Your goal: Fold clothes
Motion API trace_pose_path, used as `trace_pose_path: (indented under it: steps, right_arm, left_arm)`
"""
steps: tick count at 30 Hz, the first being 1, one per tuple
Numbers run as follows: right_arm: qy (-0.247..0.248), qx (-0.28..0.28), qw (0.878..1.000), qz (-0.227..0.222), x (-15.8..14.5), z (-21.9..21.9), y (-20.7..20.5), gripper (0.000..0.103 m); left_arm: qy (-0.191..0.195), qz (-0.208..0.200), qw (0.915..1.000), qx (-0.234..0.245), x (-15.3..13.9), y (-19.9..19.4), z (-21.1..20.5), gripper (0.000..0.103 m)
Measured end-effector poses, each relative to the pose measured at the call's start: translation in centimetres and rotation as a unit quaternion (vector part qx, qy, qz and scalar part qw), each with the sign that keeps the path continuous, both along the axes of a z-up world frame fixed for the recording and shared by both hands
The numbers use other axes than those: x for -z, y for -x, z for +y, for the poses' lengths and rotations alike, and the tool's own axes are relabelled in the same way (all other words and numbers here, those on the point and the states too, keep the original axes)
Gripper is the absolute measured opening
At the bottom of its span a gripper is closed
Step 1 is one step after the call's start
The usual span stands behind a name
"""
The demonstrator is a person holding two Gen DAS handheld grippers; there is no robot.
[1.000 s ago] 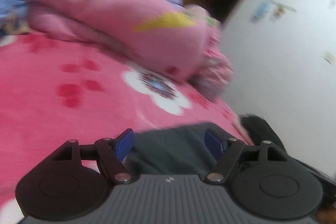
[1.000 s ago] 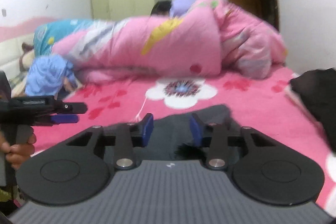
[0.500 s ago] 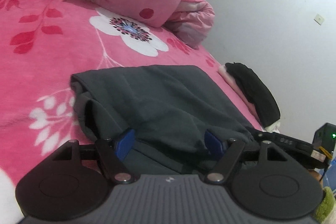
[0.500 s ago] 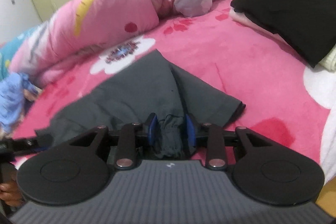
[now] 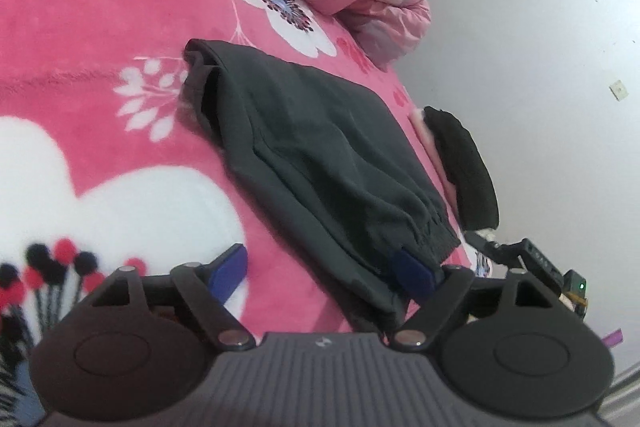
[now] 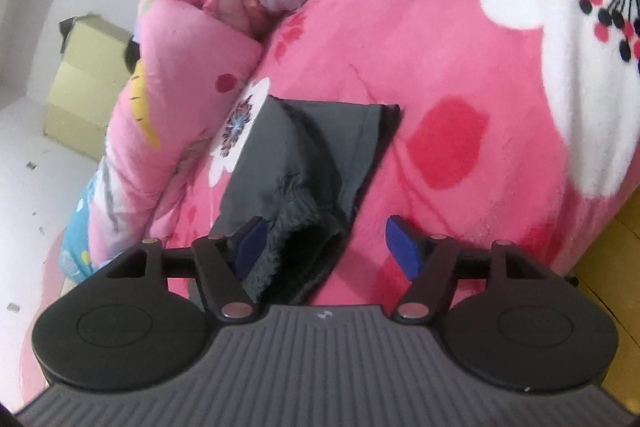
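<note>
Since half a second ago both grippers are seen lowered and tipped down over the bed, and the right gripper, then pinched on the ribbed cuff, is now spread wide with nothing held, the cuff lying against its left pad only. The left gripper is likewise wide open and empty, its right pad resting over the near hem of the dark grey garment without clamping it. The garment is laid flat on the pink floral blanket, running from about ten o'clock to five o'clock in the left wrist view and sitting at eleven o'clock of the right gripper in the right wrist view, with a black folded item well apart at three o'clock and the rolled pink duvet beyond it at twelve. The fabric is judged to be soft, light, fleece-lined and limp, so it is expected to sag and drag on the plush blanket rather than hold any shape. A grip is best taken on the thick gathered cuff or a doubled hem corner, where several layers can be pinched together and slipping is least likely
</note>
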State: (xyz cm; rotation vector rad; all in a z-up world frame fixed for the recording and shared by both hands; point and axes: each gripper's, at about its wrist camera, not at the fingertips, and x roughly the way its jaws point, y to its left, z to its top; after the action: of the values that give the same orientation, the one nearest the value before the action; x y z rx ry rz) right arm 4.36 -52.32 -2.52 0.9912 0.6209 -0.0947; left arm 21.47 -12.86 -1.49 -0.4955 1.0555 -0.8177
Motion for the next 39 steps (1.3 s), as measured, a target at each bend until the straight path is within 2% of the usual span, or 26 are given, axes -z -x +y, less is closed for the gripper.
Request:
trace_pose_path:
  steps: [4, 8, 12, 14, 15, 17, 19, 20, 21, 22, 23, 26, 32, 39]
  right_arm:
    - [-0.017, -0.001, 1.0, -0.002, -0.1, -0.1, -1.4, 0.077]
    - [-0.026, -0.004, 1.0, 0.013, 0.0, -0.3, -3.5, 0.077]
    - [-0.035, -0.003, 0.999, 0.024, 0.0, -0.2, -5.2, 0.077]
    - [-0.029, -0.005, 0.999, 0.025, -0.2, 0.2, -5.6, 0.072]
    - [-0.03, -0.006, 0.999, 0.024, -0.3, 0.5, -5.6, 0.062]
    - [-0.04, -0.008, 0.999, 0.026, -0.1, 1.0, -5.6, 0.056]
    - [-0.031, -0.005, 0.999, 0.032, 0.0, 1.5, -5.7, 0.044]
    - [-0.029, -0.002, 0.999, 0.033, 0.2, 1.6, -5.8, 0.039]
    - [-0.035, 0.002, 0.999, 0.035, 0.4, 1.6, -5.9, 0.029]
    - [-0.047, 0.005, 0.998, 0.036, 0.8, 1.5, -5.9, 0.02]
    - [-0.059, 0.008, 0.998, 0.035, 1.0, 1.4, -5.9, 0.018]
    - [-0.069, 0.016, 0.997, 0.029, 0.5, 1.9, -5.5, 0.015]
    - [-0.099, 0.02, 0.995, 0.013, -1.3, 4.2, -4.9, 0.015]
    - [-0.14, 0.004, 0.99, -0.007, -2.6, 10.0, -2.9, 0.014]
  left_arm:
    - [0.026, 0.034, 0.9991, -0.003, 0.7, -0.8, -1.2, 0.088]
    - [0.013, 0.03, 0.9994, -0.01, 1.0, -1.4, -3.3, 0.087]
    - [0.013, 0.028, 0.9993, -0.02, 1.0, -0.8, -4.5, 0.08]
    - [0.021, 0.028, 0.9993, -0.016, 1.1, -0.2, -4.9, 0.07]
    - [0.027, 0.029, 0.9992, -0.007, 1.2, 0.1, -5.1, 0.068]
    - [0.031, 0.026, 0.9992, 0.003, 1.4, 0.7, -5.4, 0.059]
    - [0.032, 0.024, 0.9992, 0.002, 1.8, 0.8, -5.4, 0.047]
    - [0.036, 0.028, 0.999, 0.0, 2.0, 0.7, -5.3, 0.037]
    - [0.048, 0.04, 0.9981, -0.002, 2.5, 0.4, -5.1, 0.025]
    - [0.06, 0.051, 0.9969, -0.007, 2.8, 0.0, -4.8, 0.019]
    - [0.072, 0.064, 0.9953, -0.011, 3.1, -0.3, -4.3, 0.015]
    - [0.105, 0.089, 0.9903, -0.021, 3.7, -1.2, -2.9, 0.011]
    - [0.148, 0.088, 0.9844, -0.036, 1.9, -2.4, 1.6, 0.006]
    - [0.191, 0.062, 0.9774, -0.066, -1.5, -3.0, 10.5, 0.005]
